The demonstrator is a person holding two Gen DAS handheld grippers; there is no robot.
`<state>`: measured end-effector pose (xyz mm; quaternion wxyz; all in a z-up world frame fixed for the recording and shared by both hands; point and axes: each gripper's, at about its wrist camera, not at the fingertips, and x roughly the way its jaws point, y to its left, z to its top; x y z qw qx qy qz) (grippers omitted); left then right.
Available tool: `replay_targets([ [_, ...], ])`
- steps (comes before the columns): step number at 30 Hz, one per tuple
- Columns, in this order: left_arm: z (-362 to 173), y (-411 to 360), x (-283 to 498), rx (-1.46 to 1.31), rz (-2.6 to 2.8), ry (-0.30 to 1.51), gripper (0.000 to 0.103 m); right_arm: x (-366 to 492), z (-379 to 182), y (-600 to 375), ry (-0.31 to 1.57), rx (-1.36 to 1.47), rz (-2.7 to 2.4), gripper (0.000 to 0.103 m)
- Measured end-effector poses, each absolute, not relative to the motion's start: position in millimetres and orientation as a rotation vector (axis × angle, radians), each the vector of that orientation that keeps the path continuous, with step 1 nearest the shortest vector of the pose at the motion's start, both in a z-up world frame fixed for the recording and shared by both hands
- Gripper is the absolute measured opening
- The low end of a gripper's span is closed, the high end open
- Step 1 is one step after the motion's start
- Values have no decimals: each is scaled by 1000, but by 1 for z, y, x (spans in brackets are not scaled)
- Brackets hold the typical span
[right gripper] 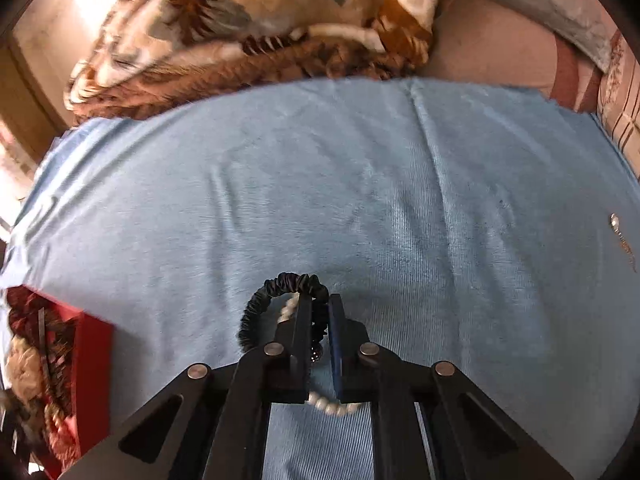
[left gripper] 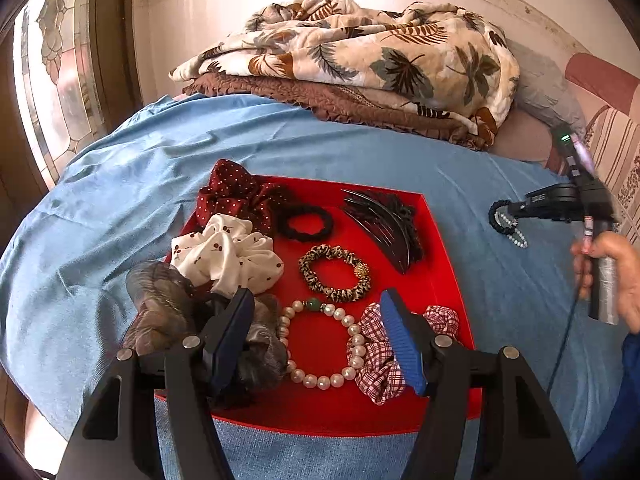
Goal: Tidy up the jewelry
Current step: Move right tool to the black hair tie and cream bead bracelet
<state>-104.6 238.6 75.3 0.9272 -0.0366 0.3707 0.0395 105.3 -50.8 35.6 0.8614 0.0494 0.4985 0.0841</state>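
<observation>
A red tray (left gripper: 440, 264) on the blue cloth holds scrunchies, a pearl bracelet (left gripper: 320, 344), a leopard hair tie (left gripper: 334, 272), a black hair tie (left gripper: 304, 222) and a dark hair claw (left gripper: 384, 224). My left gripper (left gripper: 320, 312) is open and empty, hovering above the tray's near side over the pearl bracelet. My right gripper (right gripper: 320, 304) is shut on a black scrunchie hair tie with a pearl loop (right gripper: 280, 292), held above the cloth to the right of the tray. It also shows in the left wrist view (left gripper: 504, 220). The tray's corner shows at the left of the right wrist view (right gripper: 94, 360).
A blue cloth (left gripper: 120, 208) covers the bed. Folded leaf-print blankets (left gripper: 360, 60) lie at the back. A small metal item (right gripper: 614, 222) lies on the cloth at the far right. A window (left gripper: 56, 80) is at the left.
</observation>
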Motion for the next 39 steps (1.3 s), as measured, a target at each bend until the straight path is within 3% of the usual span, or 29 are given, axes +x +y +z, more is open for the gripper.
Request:
replay_targets([
  [8,76,229,-110,-57,66,756,65,1,52,-53,1121,175,457,9],
  [11,76,225,-113,-58,60,751,65,-10,46,-61,1116,124,388,26],
  [12,76,223,-115,-55,58,746,65,-8,46,-68,1099,124,344,33],
  [24,71,208,-117,1,37,740,65,91,25,-59,1082,51,114,34],
  [26,71,207,-115,-4,30,742,65,95,19,-59,1085,40,89,30],
  [28,72,207,-114,-8,24,740,65,94,19,-63,1082,38,59,11],
  [29,72,207,-115,-11,22,738,65,91,20,-69,1089,48,50,7],
  [39,99,178,-133,-35,-96,725,66,-21,27,-154,1142,135,24,7],
])
